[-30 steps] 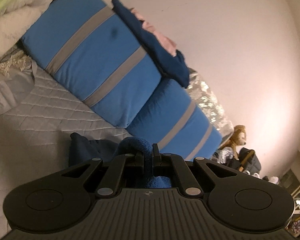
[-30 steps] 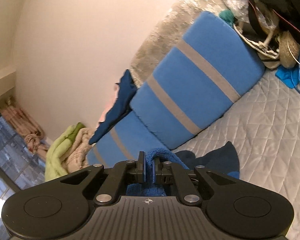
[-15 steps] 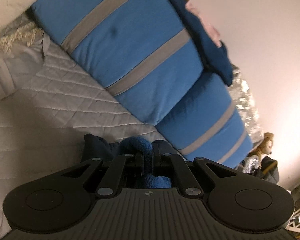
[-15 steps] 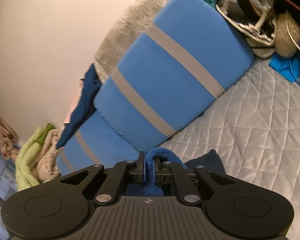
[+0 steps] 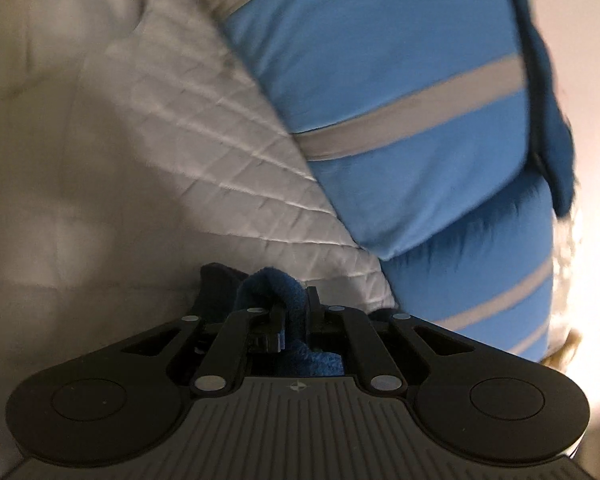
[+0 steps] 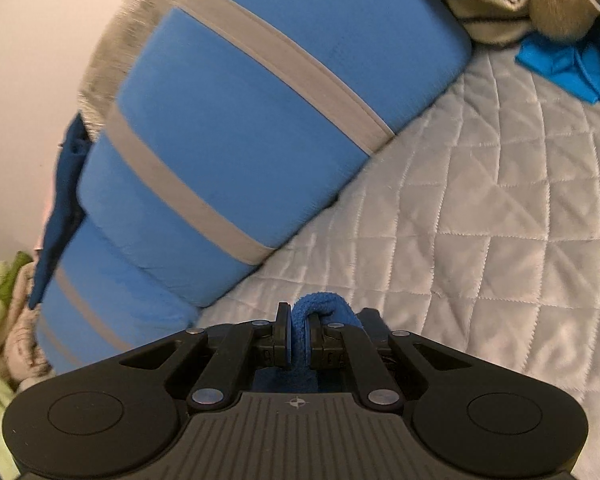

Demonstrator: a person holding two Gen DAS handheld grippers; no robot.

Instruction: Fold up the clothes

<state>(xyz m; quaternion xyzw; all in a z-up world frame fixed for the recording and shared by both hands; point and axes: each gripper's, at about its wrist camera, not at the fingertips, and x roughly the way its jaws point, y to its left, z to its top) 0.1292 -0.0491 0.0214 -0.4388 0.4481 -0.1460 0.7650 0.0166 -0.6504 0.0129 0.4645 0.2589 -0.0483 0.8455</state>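
Note:
A blue fleecy garment (image 5: 274, 282) bulges out between the fingers of my left gripper (image 5: 296, 304), which is shut on it above the quilted grey bedspread (image 5: 204, 152). My right gripper (image 6: 298, 320) is shut on another part of the same blue garment (image 6: 320, 304), also just above the bedspread (image 6: 480, 220). Most of the garment hangs hidden under the grippers.
Blue cushions with grey stripes (image 5: 400, 80) lean against the wall behind the bed; they also show in the right wrist view (image 6: 240, 120). A dark blue cloth (image 5: 548, 128) lies on top of them. Green and beige laundry (image 6: 0, 320) is piled at the left. Bags and a blue cloth (image 6: 560, 64) sit at the upper right.
Both grippers have tipped downward and moved toward the bedspread with the garment still held. The wall has dropped out of view; cushions and quilt fill the frames.

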